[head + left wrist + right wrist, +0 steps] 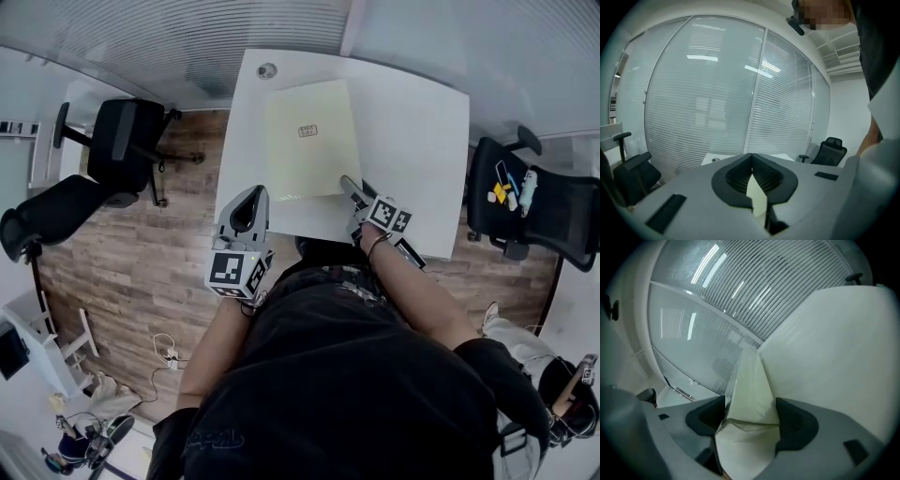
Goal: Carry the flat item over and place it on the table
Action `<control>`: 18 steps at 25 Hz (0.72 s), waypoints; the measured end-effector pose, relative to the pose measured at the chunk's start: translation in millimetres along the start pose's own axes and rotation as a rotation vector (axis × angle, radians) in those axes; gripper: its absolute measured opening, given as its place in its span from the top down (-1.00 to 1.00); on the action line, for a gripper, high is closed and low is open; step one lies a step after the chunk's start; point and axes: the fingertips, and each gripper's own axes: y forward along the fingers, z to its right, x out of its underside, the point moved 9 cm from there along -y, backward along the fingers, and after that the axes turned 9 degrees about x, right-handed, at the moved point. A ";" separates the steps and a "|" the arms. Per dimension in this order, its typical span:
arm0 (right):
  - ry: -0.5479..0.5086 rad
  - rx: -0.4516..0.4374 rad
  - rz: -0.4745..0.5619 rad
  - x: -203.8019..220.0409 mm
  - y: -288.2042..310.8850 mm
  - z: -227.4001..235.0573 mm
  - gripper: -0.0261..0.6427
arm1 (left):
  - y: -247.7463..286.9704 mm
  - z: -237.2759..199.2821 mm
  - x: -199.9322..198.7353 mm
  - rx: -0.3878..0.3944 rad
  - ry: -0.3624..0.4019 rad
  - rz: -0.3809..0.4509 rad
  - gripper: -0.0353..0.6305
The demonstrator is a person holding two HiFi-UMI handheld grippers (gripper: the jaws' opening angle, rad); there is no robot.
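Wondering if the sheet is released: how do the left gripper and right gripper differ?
On the left gripper the jaws meet at the tips; on the right gripper they stand wide apart. The left gripper sits beside the sheet; the right gripper has its near-right corner between the jaws. Both are at the near edge of the table.

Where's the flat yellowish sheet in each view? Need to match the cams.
Head view: flat sheet, upper centre, lying on the white table.
Left gripper view: maybe the pale sliver low centre; unsure.
Right gripper view: bottom centre, corner between the open jaws.
Shared landmark: the glass wall with blinds.
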 end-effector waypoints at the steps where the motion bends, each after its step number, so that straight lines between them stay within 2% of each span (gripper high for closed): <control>1: -0.013 0.005 0.005 -1.1 0.9 0.5 -0.06 | 0.0 1.0 0.5 0.002 0.002 -0.001 0.85; 5: -0.034 0.034 0.003 -2.8 4.9 3.0 -0.07 | -0.3 2.8 1.8 0.010 0.010 -0.009 0.85; 7: -0.120 0.092 -0.020 -2.7 7.3 2.6 -0.07 | -1.8 1.4 1.4 0.011 0.014 -0.012 0.85; 9: -0.248 0.147 -0.055 -0.5 9.9 -0.5 0.08 | -4.2 0.6 1.5 0.009 0.012 -0.015 0.85; 14: -0.399 0.151 -0.067 -2.0 8.3 -5.6 0.11 | -4.5 9.6 4.9 0.013 -0.004 -0.020 0.85; 18: -0.487 0.169 -0.060 -3.1 4.8 -13.9 0.17 | -5.9 20.2 5.8 0.030 0.053 -0.025 0.85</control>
